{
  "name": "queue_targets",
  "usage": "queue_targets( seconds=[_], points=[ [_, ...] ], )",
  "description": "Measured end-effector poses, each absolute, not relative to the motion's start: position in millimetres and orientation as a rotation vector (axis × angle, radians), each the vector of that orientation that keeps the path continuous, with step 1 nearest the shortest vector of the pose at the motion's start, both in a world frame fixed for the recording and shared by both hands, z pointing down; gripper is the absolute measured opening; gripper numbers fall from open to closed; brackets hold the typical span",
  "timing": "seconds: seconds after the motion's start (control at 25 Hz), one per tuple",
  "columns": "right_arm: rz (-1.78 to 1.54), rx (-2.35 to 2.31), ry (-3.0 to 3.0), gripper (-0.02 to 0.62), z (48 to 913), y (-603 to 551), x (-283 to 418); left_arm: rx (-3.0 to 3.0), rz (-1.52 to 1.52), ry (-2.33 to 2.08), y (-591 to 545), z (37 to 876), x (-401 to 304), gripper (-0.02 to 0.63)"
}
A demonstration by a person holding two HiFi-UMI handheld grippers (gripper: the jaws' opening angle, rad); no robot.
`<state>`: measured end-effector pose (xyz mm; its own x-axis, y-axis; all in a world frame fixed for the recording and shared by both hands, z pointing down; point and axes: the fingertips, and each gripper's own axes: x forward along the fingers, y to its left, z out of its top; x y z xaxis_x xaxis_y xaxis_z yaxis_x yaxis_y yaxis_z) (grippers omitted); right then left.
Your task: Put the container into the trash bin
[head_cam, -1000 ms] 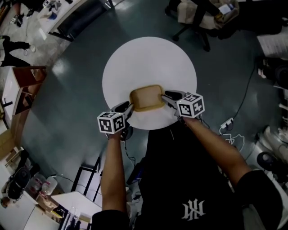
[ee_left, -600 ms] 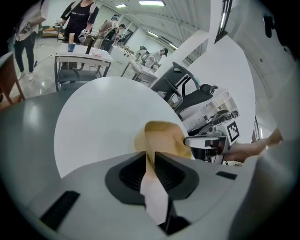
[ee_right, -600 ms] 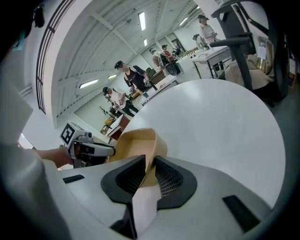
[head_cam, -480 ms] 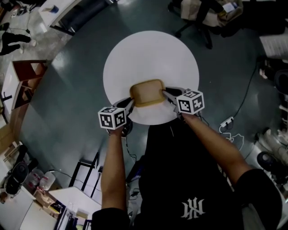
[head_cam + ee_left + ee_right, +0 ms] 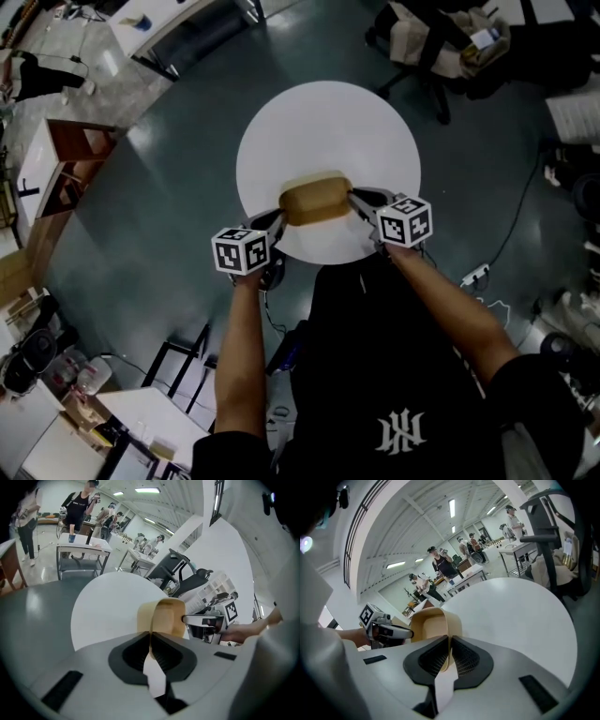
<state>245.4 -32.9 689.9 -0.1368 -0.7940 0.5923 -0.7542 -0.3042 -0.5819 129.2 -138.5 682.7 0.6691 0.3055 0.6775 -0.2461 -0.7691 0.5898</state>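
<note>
Now the tan container is held between the two grippers, over the near part of the round white table, close to the person's body. The left gripper takes its left short wall, and the right gripper takes its right short wall.

In the left gripper view the jaws are closing and stand narrow. The thin wall of the container is between the ribbed black pads, which press on it from both sides. In the right gripper view it is the same: the jaws are closing, almost together, and the container's edge is pinched between the pads. Each gripper view looks into the open hollow of the container and shows the other gripper at the opposite wall. Whether the bottom of the container touches the table I cannot tell.

Around the table is dark grey floor. A black chair stands at the far right, a wooden shelf at the left, and a white power strip lies on the floor at the right.
</note>
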Motion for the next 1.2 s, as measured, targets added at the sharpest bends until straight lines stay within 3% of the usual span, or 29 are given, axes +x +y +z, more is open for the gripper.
queue_targets(
  seconds=[0.48,1.2],
  points=[
    [-0.885,-2.088,2.247,0.051,531,-73,244,2.452,0.706,-0.13,-163,543,119,0.018],
    [-0.227,-1.649,2.683,0.051,342,-91,164,2.775,0.275,-0.729,-132,355,16,0.017]
  ],
)
